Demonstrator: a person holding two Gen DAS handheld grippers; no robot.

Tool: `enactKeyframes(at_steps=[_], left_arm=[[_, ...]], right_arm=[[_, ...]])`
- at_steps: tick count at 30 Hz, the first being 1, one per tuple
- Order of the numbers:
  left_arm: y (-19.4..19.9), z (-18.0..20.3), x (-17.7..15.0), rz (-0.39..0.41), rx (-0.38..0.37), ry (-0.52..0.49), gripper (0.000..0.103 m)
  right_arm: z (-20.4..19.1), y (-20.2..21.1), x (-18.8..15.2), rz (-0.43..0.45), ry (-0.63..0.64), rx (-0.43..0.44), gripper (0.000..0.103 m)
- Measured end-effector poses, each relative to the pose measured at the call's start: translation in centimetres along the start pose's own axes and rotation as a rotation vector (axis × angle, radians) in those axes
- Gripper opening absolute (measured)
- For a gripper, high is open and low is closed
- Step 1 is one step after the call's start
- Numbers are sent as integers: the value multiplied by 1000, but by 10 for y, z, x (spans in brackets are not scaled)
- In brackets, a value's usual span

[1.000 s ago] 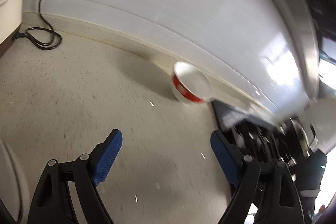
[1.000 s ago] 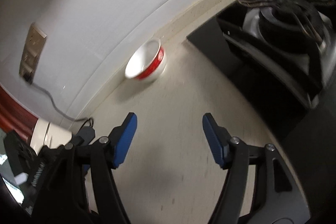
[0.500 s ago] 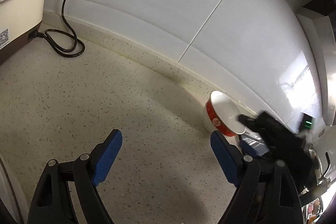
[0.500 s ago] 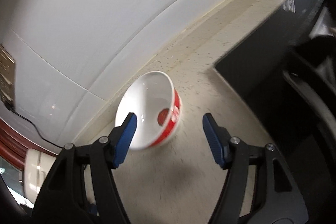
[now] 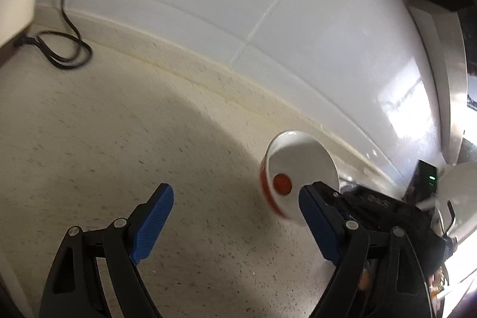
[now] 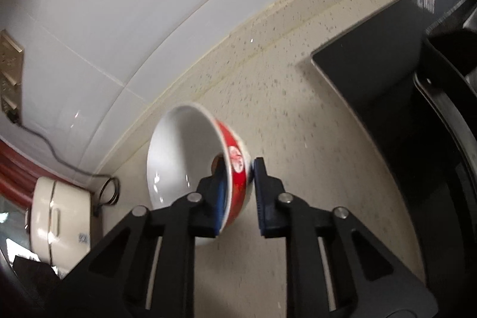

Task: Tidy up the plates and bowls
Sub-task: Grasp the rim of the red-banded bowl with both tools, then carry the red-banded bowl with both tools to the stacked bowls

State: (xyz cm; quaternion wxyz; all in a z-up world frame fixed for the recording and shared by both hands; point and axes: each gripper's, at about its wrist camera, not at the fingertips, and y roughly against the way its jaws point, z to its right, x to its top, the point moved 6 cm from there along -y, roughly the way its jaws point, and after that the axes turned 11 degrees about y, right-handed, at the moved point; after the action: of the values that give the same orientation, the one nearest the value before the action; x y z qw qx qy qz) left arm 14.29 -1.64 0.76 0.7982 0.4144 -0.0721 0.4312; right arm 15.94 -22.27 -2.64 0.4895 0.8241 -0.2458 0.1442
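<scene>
Left wrist view. Left gripper (image 5: 235, 206) spread wide, blue pads bare, nothing between them; it hangs over the speckled cream counter (image 5: 119, 139). The bowl (image 5: 298, 178) sits just past the right-hand blue pad, near the foot of the white tiled wall (image 5: 238, 5). Bowl is white inside with a red round mark at the bottom and a red band outside; it looks tilted, mouth facing the camera, and slightly blurred. The right gripper's black body reaches in at the bowl's lower right edge. A black cord (image 5: 68, 49) loops on the counter at far left.

Right wrist view. Right gripper (image 6: 238, 192) drawn narrow around the near wall of the bowl (image 6: 184, 157): one blue pad inside the bowl, the other (image 6: 262, 198) outside against the red band. Outer pad looks touching or almost touching; blur leaves it unclear. The red band carries a white printed mark; rim is thin and white. The bowl sits on the counter (image 6: 298, 115), close to the wall joint. Black stove surface (image 6: 372, 73) to the right. A cream rice cooker (image 6: 56, 216) stands at lower left, with its cord (image 6: 98, 184) beside it.
</scene>
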Motion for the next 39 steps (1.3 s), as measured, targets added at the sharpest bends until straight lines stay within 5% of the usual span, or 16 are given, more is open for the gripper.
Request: enactKeyframes(at_steps=[6,20,23,25,27,29,39], left_arm=[[-23,3,-16,-124,-16,-6,87],[-31,-2,-21,-101,76,-60,84],[-33,3,-24,-111,61,-95,69],[-37,11,-28,-148,-22,-97,35],[-37,17,-32,-159,-32,-145,20],[-35,19,-35,-128,16,-201,16],[-34,10,-26,-168,-34,-111,15]], right_arm=[[-1,21,-31,-12,17,35,19],[-12,22,-53,-9,91,-37,30],[-11,22,-54,-5,88,-34,31],[-12,24,-55,3,94,-35,29],[-15,26,-55,10,115,-54,23],[-15,30,-56,20,116,-61,20],[-11,33,-55,27,94,-23,18]])
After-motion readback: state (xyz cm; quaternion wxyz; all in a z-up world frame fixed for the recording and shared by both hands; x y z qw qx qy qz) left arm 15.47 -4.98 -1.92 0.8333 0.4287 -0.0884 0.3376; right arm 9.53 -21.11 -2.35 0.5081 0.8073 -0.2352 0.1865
